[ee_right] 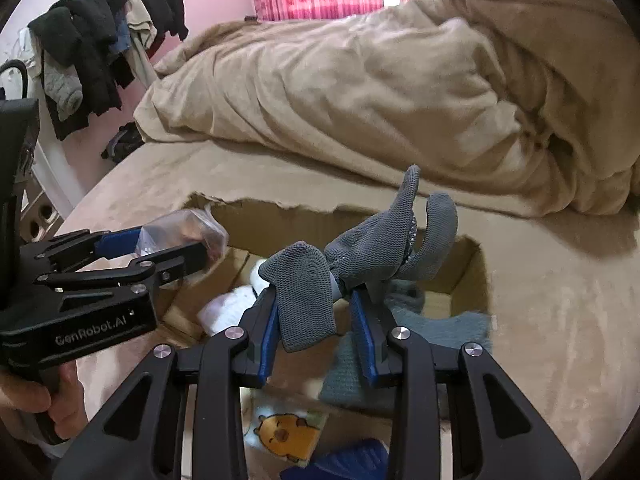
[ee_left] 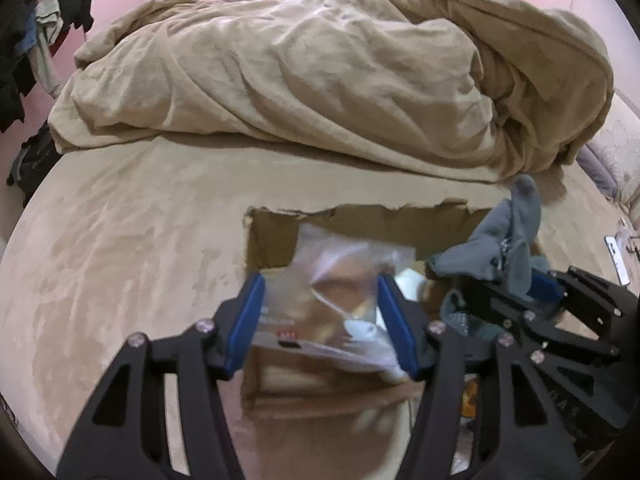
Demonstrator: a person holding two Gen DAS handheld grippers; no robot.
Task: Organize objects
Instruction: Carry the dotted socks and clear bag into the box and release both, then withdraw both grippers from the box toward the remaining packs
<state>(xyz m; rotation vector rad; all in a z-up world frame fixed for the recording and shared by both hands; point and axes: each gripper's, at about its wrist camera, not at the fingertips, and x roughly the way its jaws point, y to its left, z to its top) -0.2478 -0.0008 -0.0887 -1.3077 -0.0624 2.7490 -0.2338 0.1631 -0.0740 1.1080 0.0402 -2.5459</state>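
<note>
An open cardboard box sits on the tan bed. My left gripper is shut on a clear plastic packet and holds it over the box's left part; the packet also shows in the right wrist view, as does the left gripper. My right gripper is shut on a pair of grey socks above the box's middle; the socks and the right gripper show at the right of the left wrist view. Inside the box lie white items and a teal knit cloth.
A crumpled tan duvet fills the far half of the bed. Dark clothes hang on a rack at the left by the pink wall. A capybara-print item and a blue thing lie in the box's near end. Small items lie at the bed's right edge.
</note>
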